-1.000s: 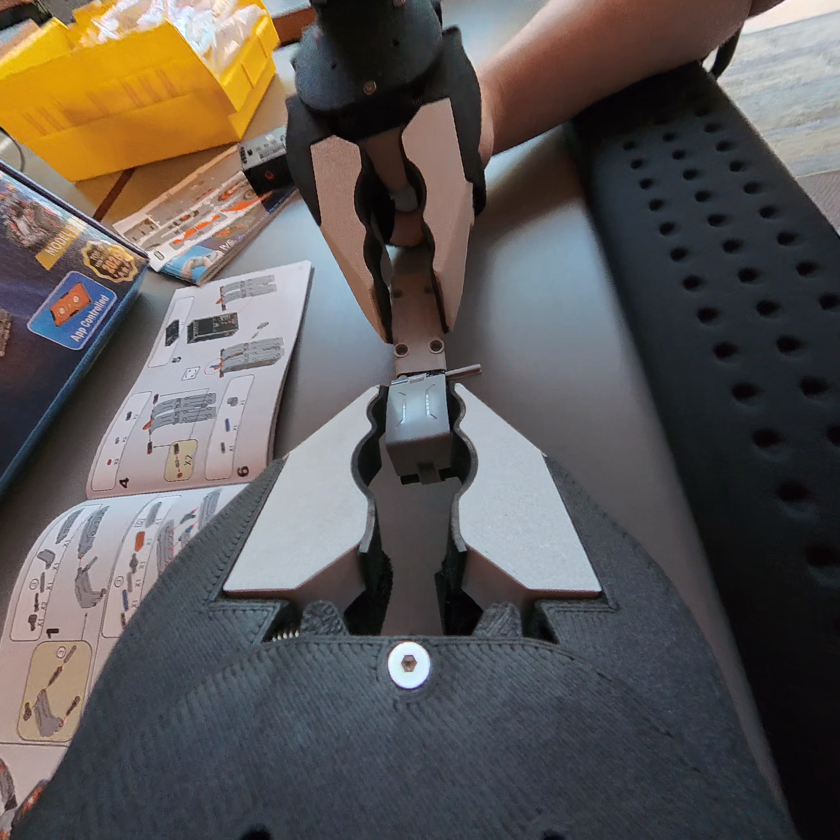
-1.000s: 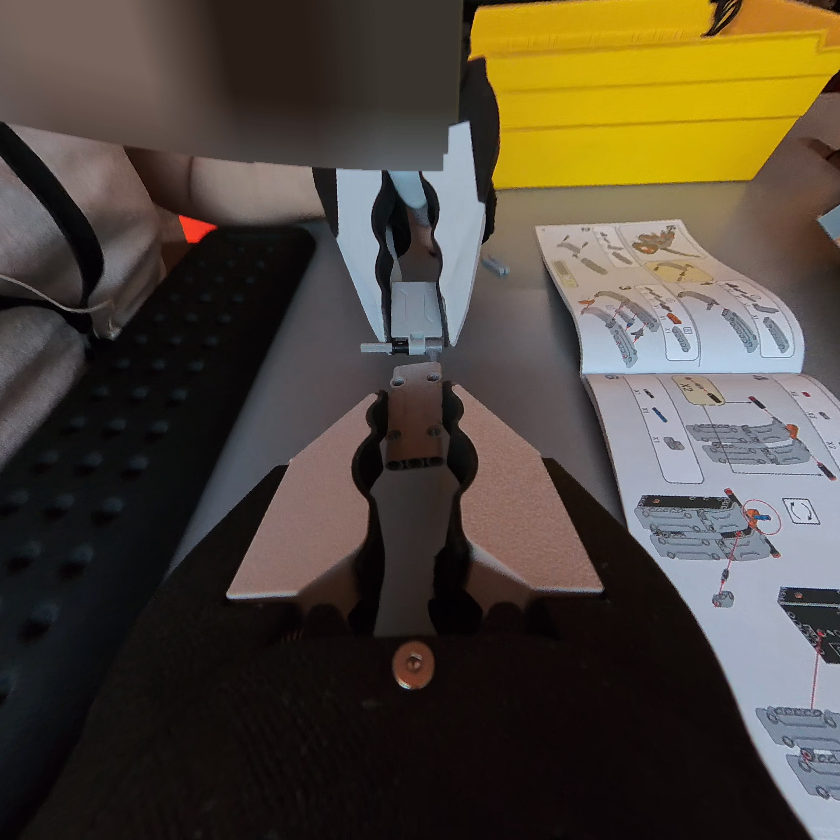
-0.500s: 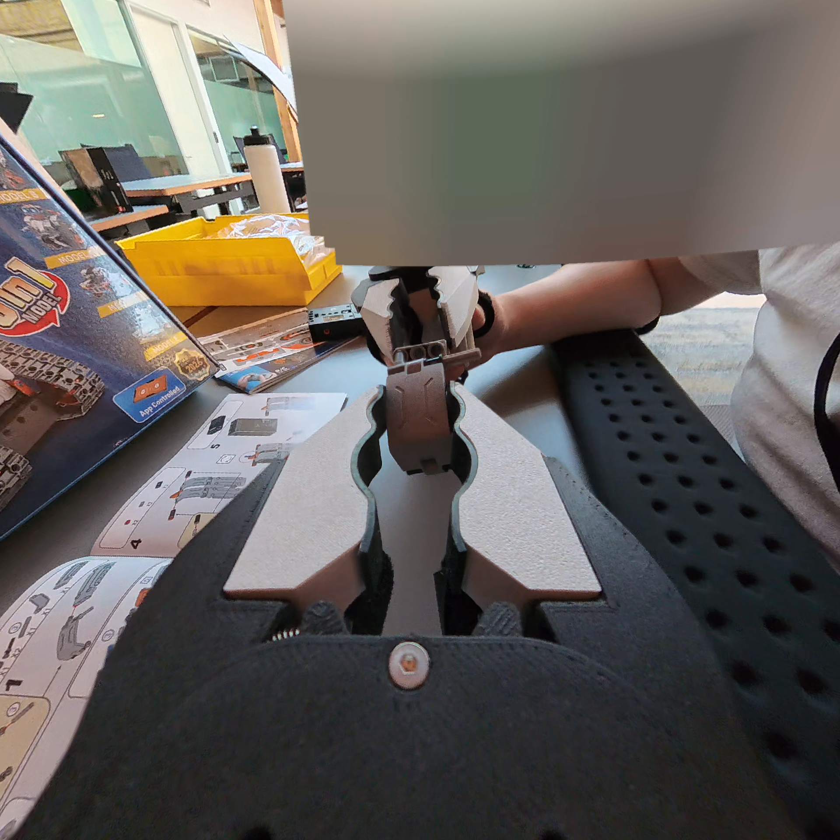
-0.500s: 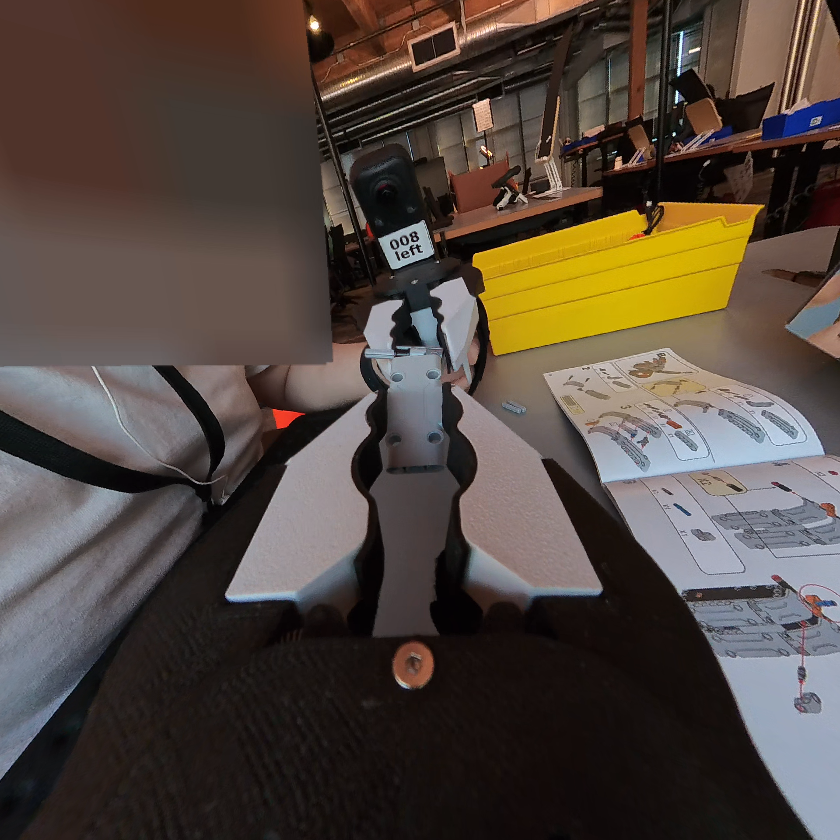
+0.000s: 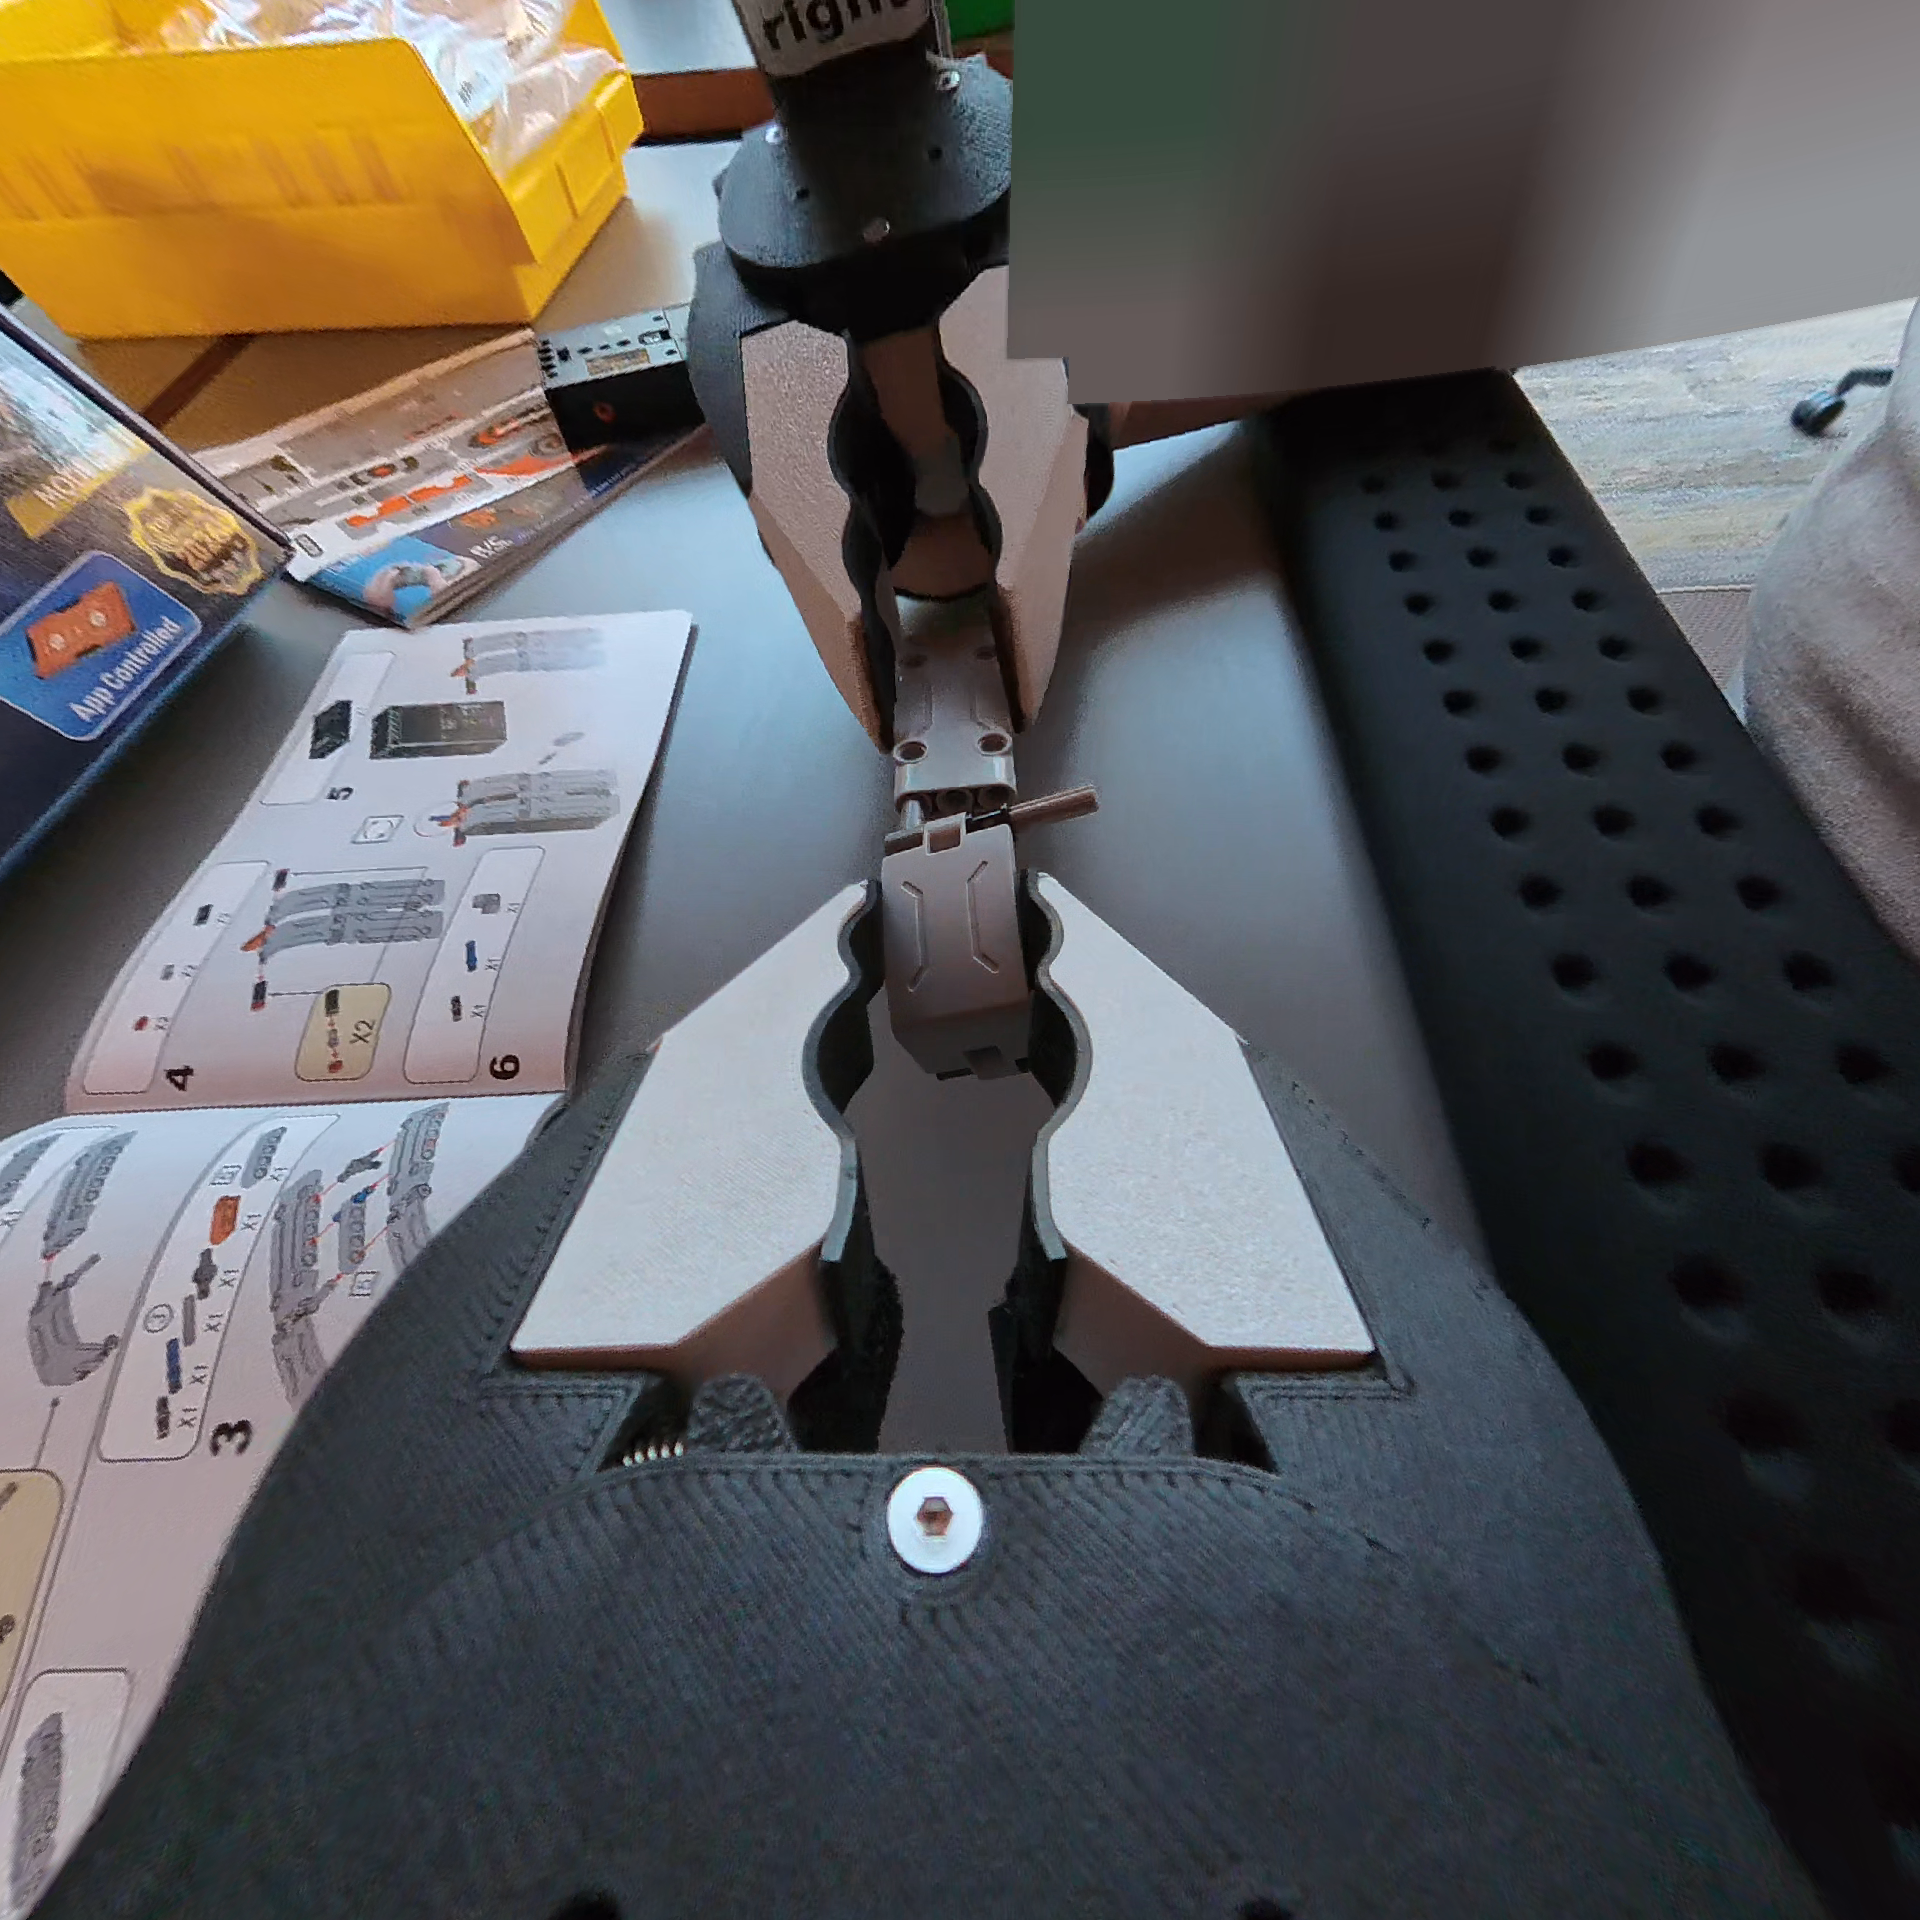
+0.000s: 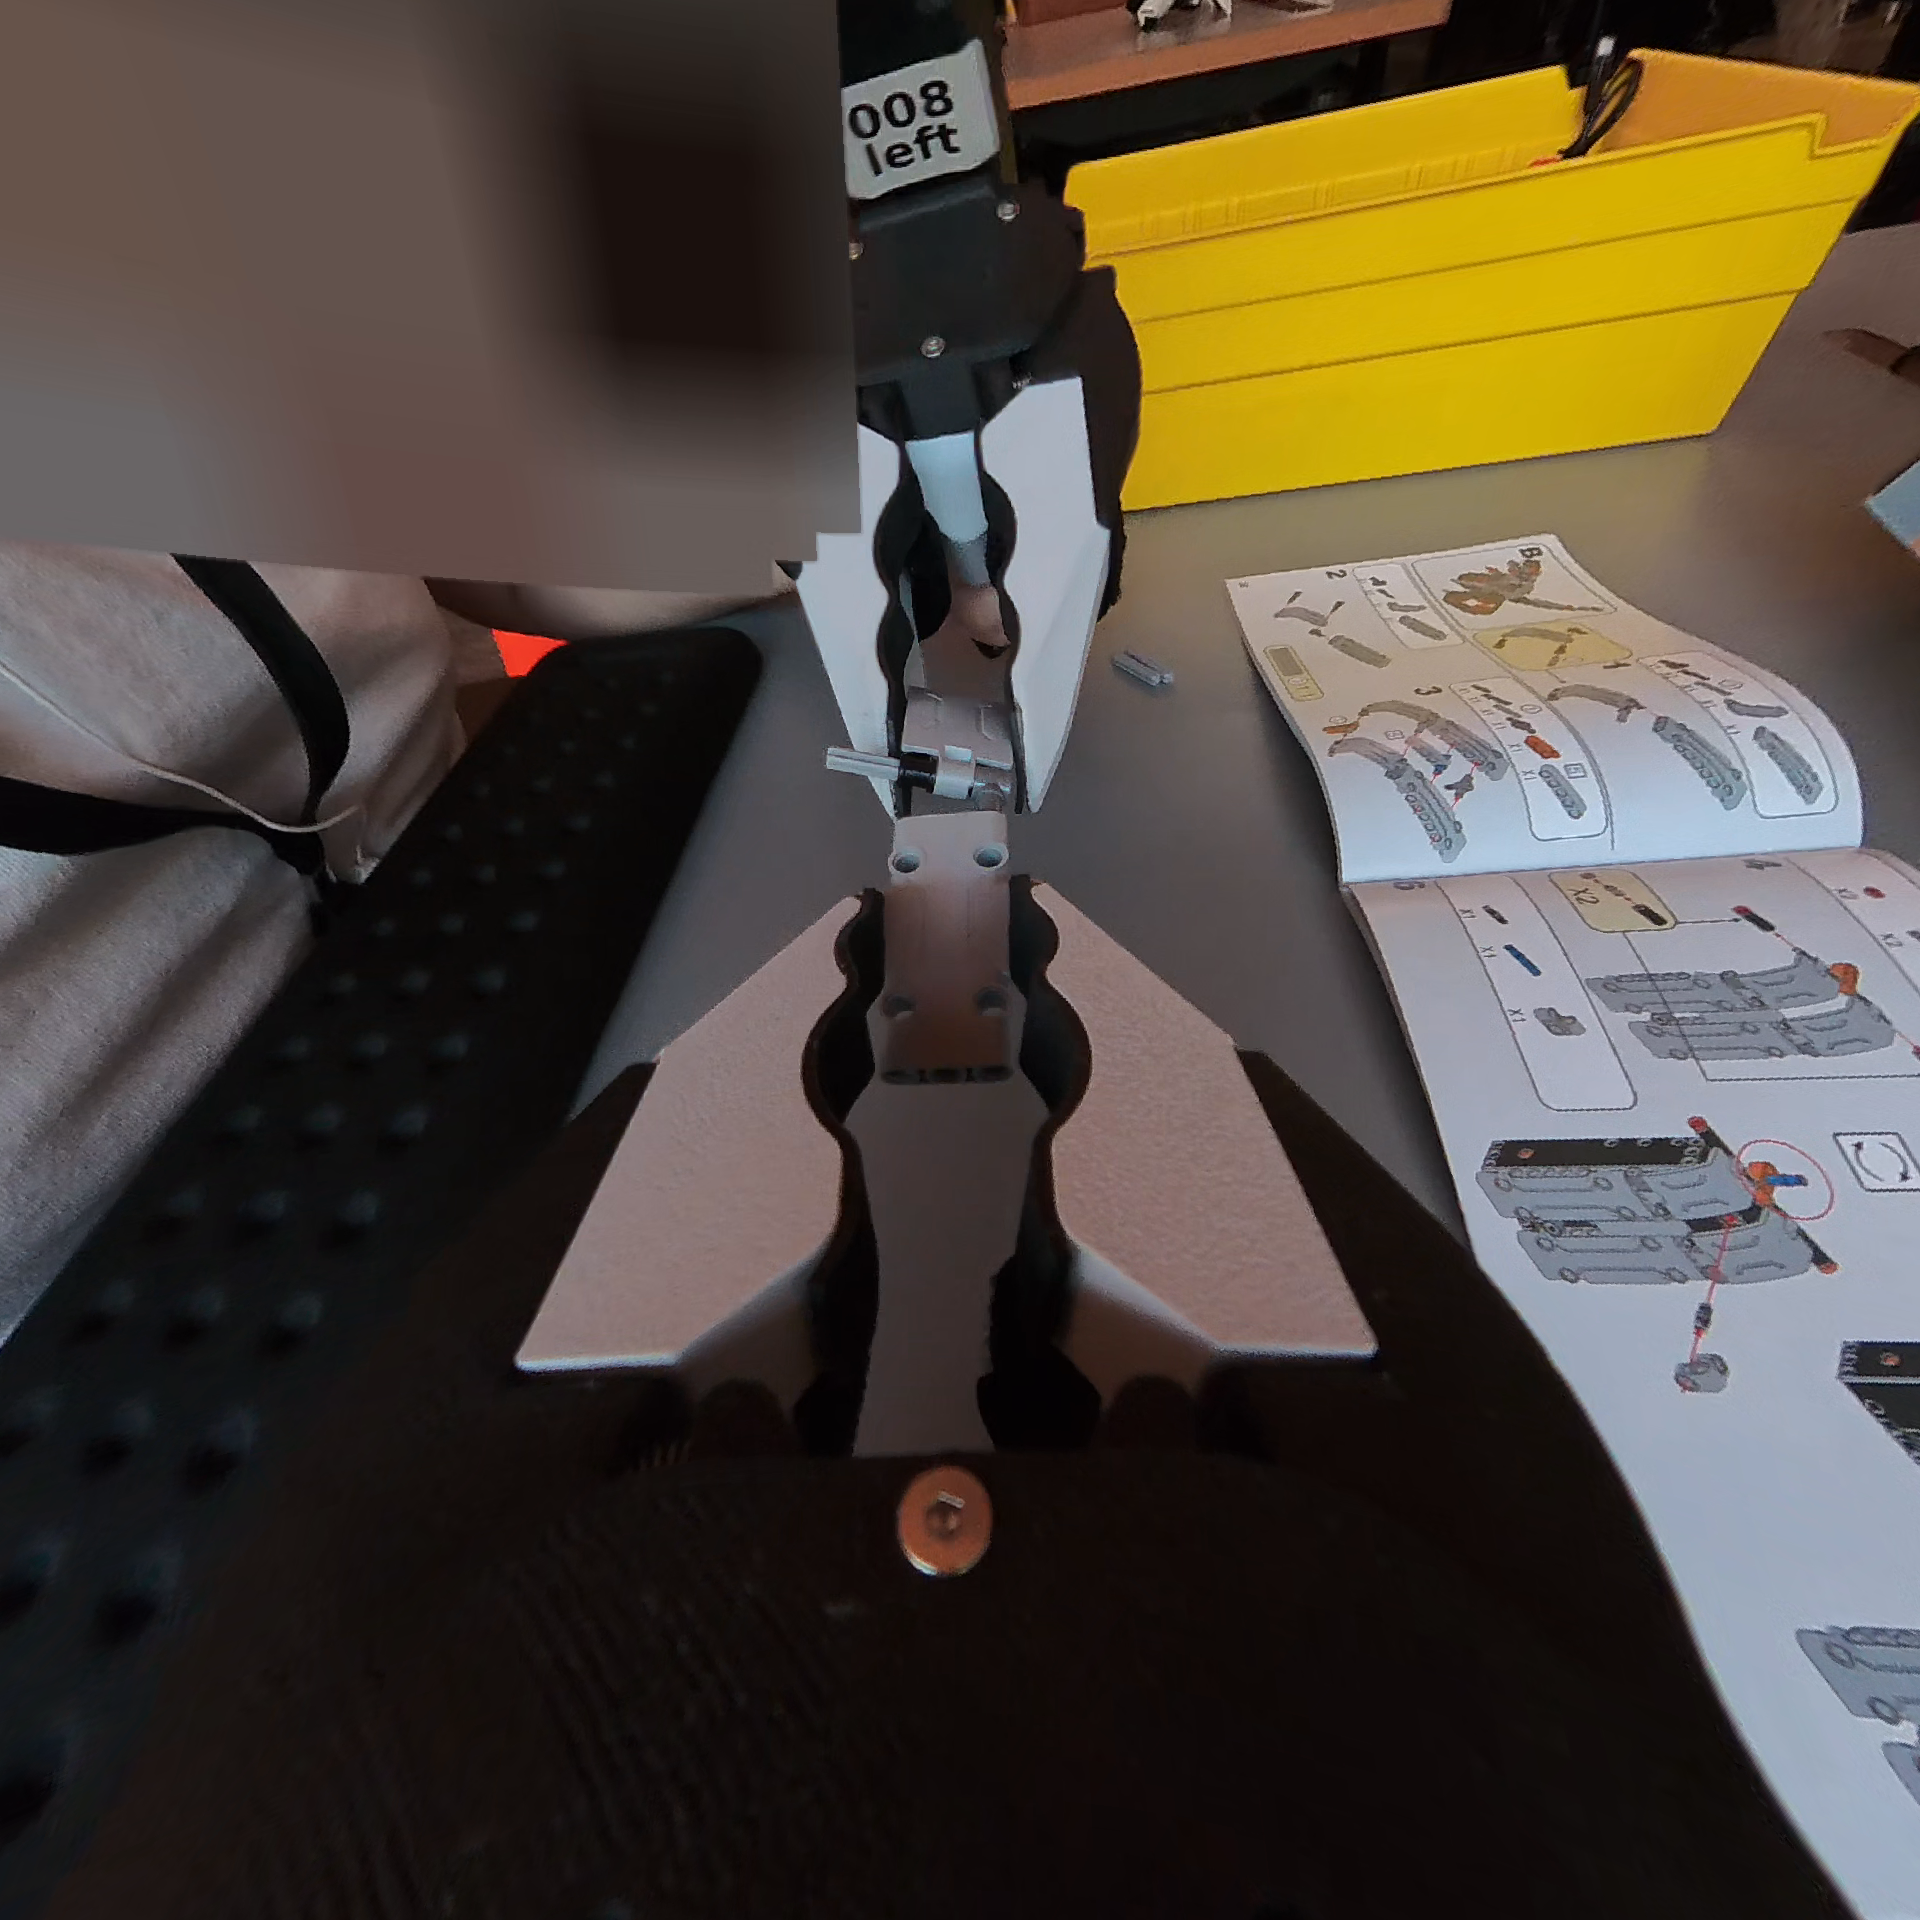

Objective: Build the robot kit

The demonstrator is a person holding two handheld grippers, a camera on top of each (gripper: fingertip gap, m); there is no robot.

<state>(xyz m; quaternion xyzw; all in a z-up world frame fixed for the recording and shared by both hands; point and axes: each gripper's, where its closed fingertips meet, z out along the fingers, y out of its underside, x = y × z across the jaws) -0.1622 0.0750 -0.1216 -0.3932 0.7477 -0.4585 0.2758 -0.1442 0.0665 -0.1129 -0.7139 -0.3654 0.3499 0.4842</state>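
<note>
My left gripper (image 5: 951,904) is shut on a grey boxy brick piece (image 5: 956,956) with a thin axle pin (image 5: 1055,805) sticking out at its far end. My right gripper (image 6: 945,899) is shut on a flat grey beam with round holes (image 6: 943,956). The two grippers face each other tip to tip above the dark table (image 5: 1195,727). The beam's end (image 5: 951,764) meets the boxy piece's end. In the right wrist view the left gripper (image 6: 956,800) holds the boxy piece (image 6: 951,743), and the pin (image 6: 862,764) sticks out to the left.
An open instruction booklet (image 5: 395,862) (image 6: 1621,935) lies on the table beside the grippers. A yellow bin (image 5: 312,156) (image 6: 1455,281) stands at the back. A blue product box (image 5: 94,623), a leaflet (image 5: 436,488), a black perforated pad (image 5: 1610,883) and a small loose grey part (image 6: 1143,668) are nearby. Only a small space, under 4 cm, lies between the two pairs of fingers.
Both grippers have tilted back down toward the table after pointing level half a second ago. The two held pieces stay end to end, as one second ago.
</note>
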